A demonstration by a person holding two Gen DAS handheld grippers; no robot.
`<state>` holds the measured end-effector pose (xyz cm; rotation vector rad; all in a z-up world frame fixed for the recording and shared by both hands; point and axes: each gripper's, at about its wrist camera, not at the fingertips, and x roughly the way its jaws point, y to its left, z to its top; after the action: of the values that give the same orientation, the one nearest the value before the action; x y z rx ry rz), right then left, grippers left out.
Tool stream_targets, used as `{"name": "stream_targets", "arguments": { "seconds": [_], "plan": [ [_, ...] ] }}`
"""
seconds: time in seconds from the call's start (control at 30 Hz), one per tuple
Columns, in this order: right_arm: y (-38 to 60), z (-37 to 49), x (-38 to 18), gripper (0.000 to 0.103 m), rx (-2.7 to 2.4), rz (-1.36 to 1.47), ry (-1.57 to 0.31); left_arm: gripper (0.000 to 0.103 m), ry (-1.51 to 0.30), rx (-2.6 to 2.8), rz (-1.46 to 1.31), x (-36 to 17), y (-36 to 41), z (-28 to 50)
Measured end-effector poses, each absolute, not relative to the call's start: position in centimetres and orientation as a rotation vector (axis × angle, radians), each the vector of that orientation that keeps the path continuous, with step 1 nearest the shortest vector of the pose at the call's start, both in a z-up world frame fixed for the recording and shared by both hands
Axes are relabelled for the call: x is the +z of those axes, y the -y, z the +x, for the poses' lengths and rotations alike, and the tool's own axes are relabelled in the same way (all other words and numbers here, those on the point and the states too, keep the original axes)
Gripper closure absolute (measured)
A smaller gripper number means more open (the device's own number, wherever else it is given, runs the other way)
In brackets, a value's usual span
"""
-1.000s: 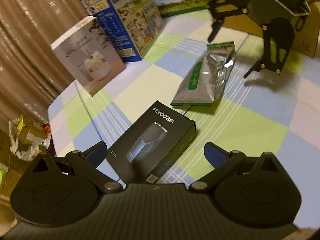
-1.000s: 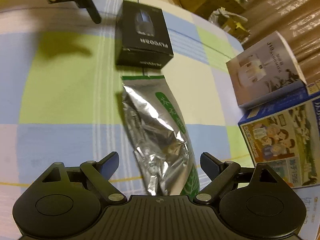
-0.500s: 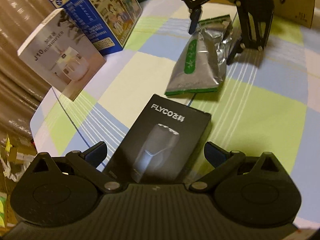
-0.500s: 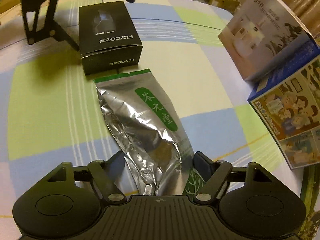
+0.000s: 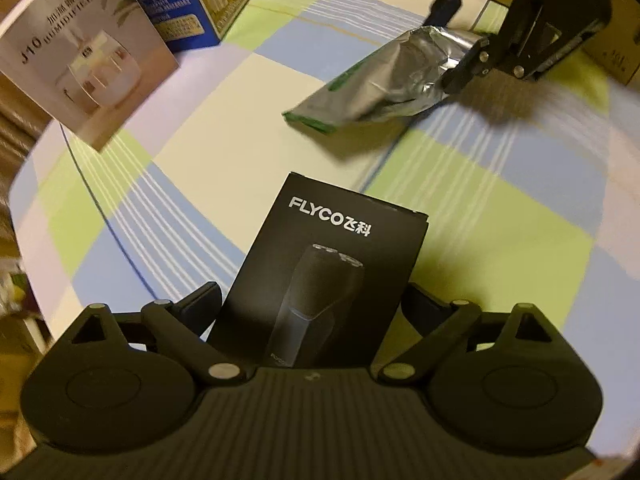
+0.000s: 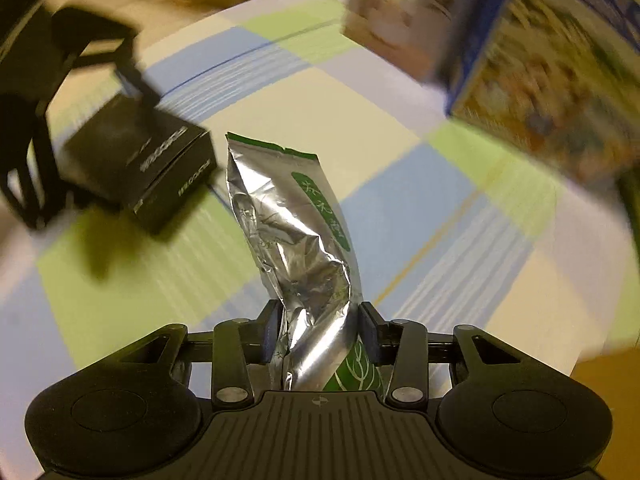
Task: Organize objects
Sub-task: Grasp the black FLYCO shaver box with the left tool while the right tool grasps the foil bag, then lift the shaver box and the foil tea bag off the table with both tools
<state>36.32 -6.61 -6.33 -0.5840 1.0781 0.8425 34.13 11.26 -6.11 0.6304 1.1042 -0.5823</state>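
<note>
A black FLYCO shaver box (image 5: 328, 280) sits between the fingers of my left gripper (image 5: 316, 308), which press its two sides; its far end is raised off the checked cloth. It also shows in the right wrist view (image 6: 136, 168), blurred, with the left gripper (image 6: 132, 76) on it. My right gripper (image 6: 320, 330) is shut on the near end of a silver and green foil pouch (image 6: 296, 236) and holds it tilted above the cloth. In the left wrist view the pouch (image 5: 380, 88) hangs from the right gripper (image 5: 452, 40).
A white humidifier box (image 5: 80, 56) and a blue illustrated carton (image 5: 200, 4) stand at the far left edge of the table (image 5: 260, 120). The carton (image 6: 560, 80) is at the right in the right wrist view. A cardboard box (image 5: 616, 52) stands behind the right gripper.
My left gripper closed in on the shaver box and tipped it up. My right gripper shut on the foil pouch and lifted it off the cloth, swinging to the side.
</note>
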Motion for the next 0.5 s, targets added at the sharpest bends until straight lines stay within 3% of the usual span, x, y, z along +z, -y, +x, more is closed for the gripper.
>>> {"name": "stream_targets", "arguments": {
  "seconds": [0.17,0.33,0.5],
  "plan": [
    [10.3,32.4,-5.8,0.065,0.747,-0.441,-1.151,0.011,-1.152,-0.521,0.485,-5.6,-9.9,31.6],
    [14.2,27.5,-5.0,0.064,0.665,-0.326,-1.181,0.027,-1.181,-0.436,0.341,-4.6,-7.5,28.0],
    [17.2,22.6,-4.5,0.064,0.654,-0.276,-1.171,0.027,-1.172,-0.379,0.191,-4.4,-5.3,24.4]
  ]
}}
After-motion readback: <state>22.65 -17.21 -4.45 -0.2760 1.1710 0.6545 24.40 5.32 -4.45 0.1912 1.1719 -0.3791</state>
